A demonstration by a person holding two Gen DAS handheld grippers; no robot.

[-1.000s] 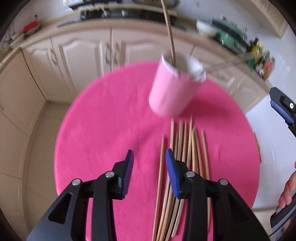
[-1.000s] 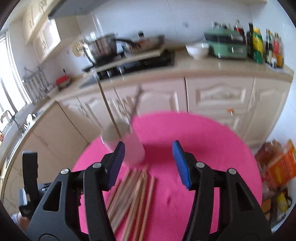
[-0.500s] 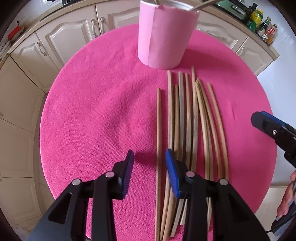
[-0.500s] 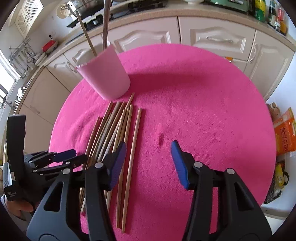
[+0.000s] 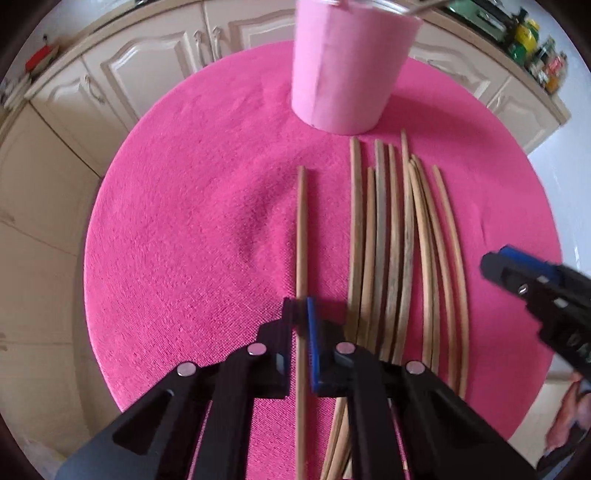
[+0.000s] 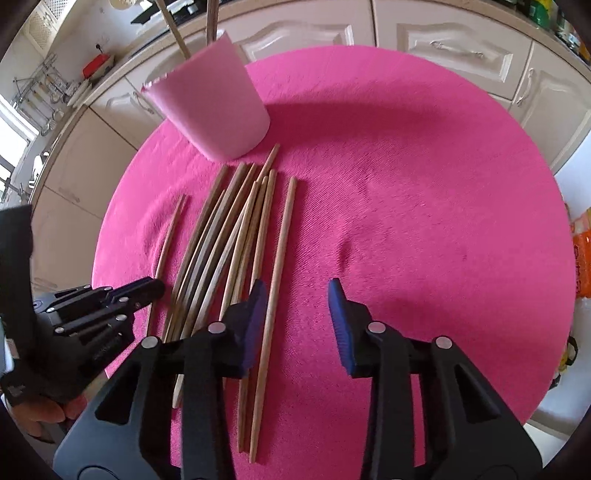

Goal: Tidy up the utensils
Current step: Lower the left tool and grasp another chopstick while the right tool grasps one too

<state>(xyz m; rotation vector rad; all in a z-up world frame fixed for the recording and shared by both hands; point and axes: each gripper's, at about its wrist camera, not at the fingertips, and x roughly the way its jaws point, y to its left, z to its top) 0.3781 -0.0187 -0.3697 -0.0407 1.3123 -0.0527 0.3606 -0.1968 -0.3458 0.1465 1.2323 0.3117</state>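
No brand, label or legible writing appears on any item in either view.

**Left gripper** [image 5: 302,314]: the jaws are clamped together on a single wooden chopstick [image 5: 301,236]. This chopstick lies apart from the others, running from the lower centre of the left wrist view up toward the centre, with bare cloth on both sides of it.

**Right gripper** [image 6: 295,306]: the jaws stand apart and are closing. The rightmost chopstick of the bundle [image 6: 279,258] passes just inside the left finger [image 6: 253,325]; the pads do not press on it.

**Remaining chopsticks** [image 5: 402,240]: a loose fan of about nine lies on the cloth to the right of the clamped one in the left wrist view, some overlapping, tips toward the cup.

**Pink cup** [image 5: 347,66]: stands upright at the upper centre of the left wrist view, just beyond the chopstick tips. In the right wrist view two sticks [image 6: 177,33] rise out of its mouth at upper left.

**Round table, pink cloth** [image 6: 424,166]: the right half of the cloth in the right wrist view is open. Its edge curves close to cream kitchen cabinets [image 6: 454,48] along the top of the frame.

**Surroundings**: bottles [image 5: 535,55] stand on the counter at upper right of the left wrist view; orange packets [image 6: 581,251] lie beyond the table edge at right of the right wrist view.
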